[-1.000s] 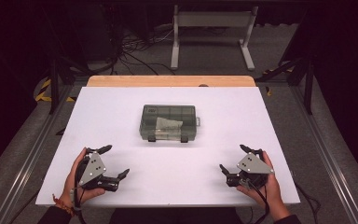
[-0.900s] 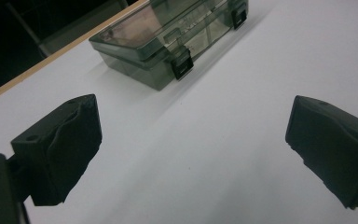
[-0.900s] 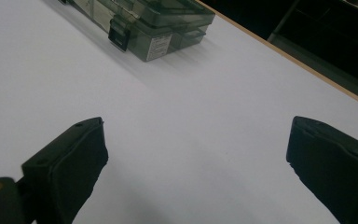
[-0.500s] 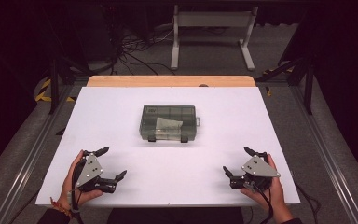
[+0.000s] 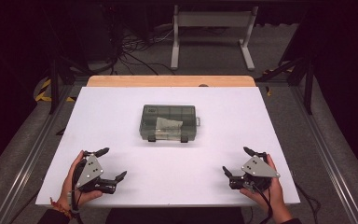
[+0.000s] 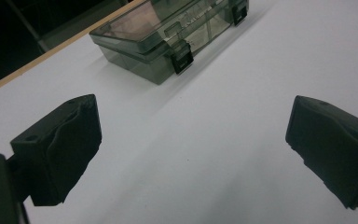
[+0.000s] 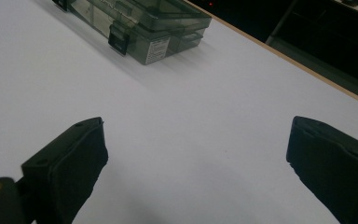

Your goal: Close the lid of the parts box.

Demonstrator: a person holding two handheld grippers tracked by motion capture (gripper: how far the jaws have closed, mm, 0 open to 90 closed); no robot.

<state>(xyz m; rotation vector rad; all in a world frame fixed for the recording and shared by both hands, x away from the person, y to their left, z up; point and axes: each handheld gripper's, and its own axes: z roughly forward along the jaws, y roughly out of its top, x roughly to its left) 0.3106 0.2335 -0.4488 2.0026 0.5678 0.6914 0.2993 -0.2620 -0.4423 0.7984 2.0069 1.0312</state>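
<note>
Item: smoked plastic compartment case (image 5: 169, 122), latched shut, mid-table, well ahead of both sets of fingers; left gripper (image 5: 109, 163) and right gripper (image 5: 236, 161) spread wide, empty, flanking it, likely poised to approach.

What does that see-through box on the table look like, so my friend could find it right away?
Look at the big white table and go to its middle, a bit toward the far wooden edge. There sits a flat, smoky-grey see-through box, lid closed, with two black latches on its near side and little compartments inside. It is the one thing lying on the table between the two grippers.
</note>
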